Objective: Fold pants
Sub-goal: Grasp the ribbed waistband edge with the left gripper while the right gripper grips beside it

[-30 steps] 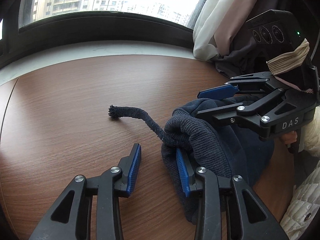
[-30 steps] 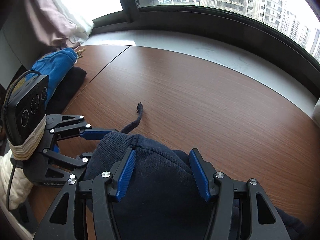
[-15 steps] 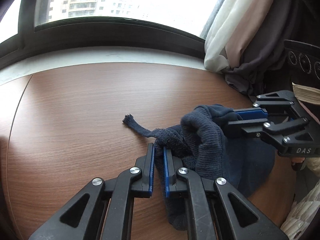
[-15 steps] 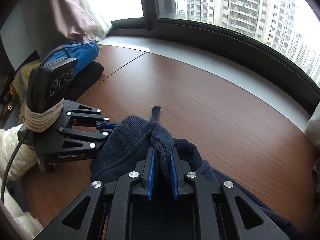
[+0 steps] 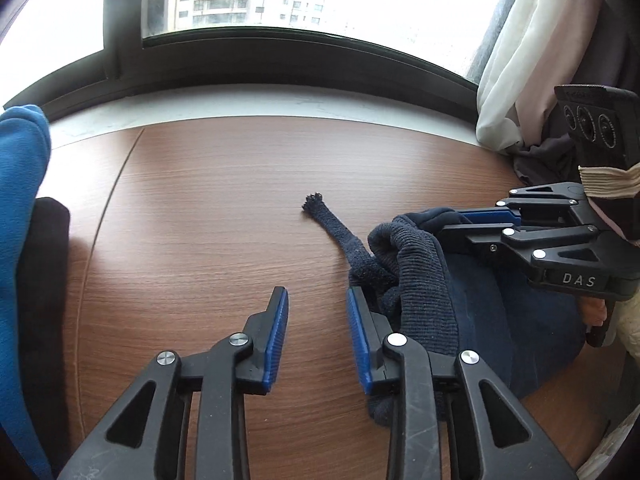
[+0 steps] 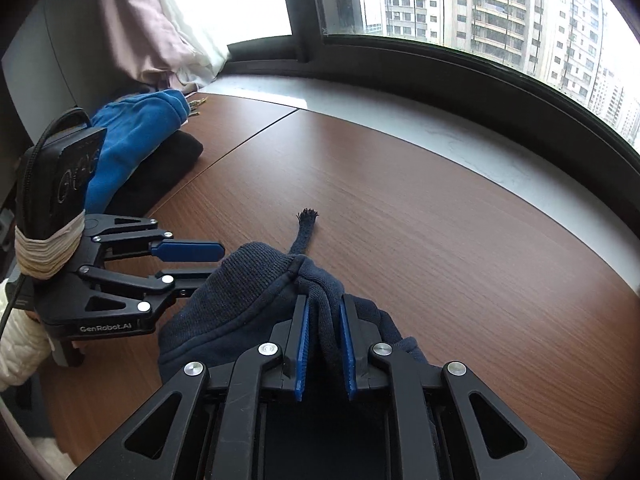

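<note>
Left hand-held gripper (image 5: 316, 340): its jaws have just been opening; I see them spread with nothing between them, the right pad just beside the pants' ribbed waistband.
Right hand-held gripper (image 6: 324, 344): pinching a bunched fold of the pants (image 6: 248, 292), pads pressed on the cloth.
Where the pants are: heaped on the brown surface (image 5: 224, 216) at about 3 o'clock in my left view and 6 o'clock in my right view, well apart from the blue garment (image 6: 132, 136) at 10 o'clock.
Risk, one-sided hold: with only my right grip on, lifting would likely let the waistband sag and twist.
Risk, drawstring: if I close left again near it, I may catch the drawstring (image 5: 336, 232) alone, not the waistband.
Risk, thin pinch: the right fold looks narrow; a pull could slip it free.
Pointing: the drawstring runs away from the heap toward 12 o'clock, frayed tip foremost.
Long axis: I can't tell; the legs are bunched under my grippers.
</note>
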### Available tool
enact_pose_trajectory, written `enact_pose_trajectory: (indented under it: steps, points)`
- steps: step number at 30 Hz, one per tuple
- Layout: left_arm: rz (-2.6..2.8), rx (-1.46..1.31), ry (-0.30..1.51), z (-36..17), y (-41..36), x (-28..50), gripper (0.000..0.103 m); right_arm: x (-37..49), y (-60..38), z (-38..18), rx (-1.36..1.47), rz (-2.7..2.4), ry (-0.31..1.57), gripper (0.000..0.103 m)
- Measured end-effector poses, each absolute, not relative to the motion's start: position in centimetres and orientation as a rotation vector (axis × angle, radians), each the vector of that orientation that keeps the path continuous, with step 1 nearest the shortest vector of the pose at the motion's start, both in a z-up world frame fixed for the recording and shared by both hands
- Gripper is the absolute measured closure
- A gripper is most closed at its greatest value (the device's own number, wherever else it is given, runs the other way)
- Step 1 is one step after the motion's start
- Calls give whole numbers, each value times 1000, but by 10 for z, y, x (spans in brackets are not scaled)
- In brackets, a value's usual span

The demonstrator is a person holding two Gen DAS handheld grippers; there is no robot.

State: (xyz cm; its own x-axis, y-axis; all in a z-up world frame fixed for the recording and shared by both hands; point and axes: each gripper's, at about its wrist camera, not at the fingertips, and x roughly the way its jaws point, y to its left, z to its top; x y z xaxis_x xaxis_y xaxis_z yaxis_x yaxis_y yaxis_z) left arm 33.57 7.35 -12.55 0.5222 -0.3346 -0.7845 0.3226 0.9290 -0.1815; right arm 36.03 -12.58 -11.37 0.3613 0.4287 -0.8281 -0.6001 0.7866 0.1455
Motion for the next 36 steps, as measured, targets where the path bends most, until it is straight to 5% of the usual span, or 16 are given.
enact_pose_trajectory:
  steps: [18, 22, 27, 36]
  points:
    - [-520, -131, 890, -107, 43, 330, 68, 353, -126, -115, -126, 709, 1001, 86]
    - [-444, -84, 941, -122, 37, 335, 75, 359, -124, -120, -92, 706, 1010, 84]
    - [-371, -36, 919, -123, 36, 324, 75, 359, -134, -112, -41, 638, 1000, 63]
    - [-320, 9, 925, -123, 41, 318, 75, 347, -165, -112, -89, 411, 982, 61]
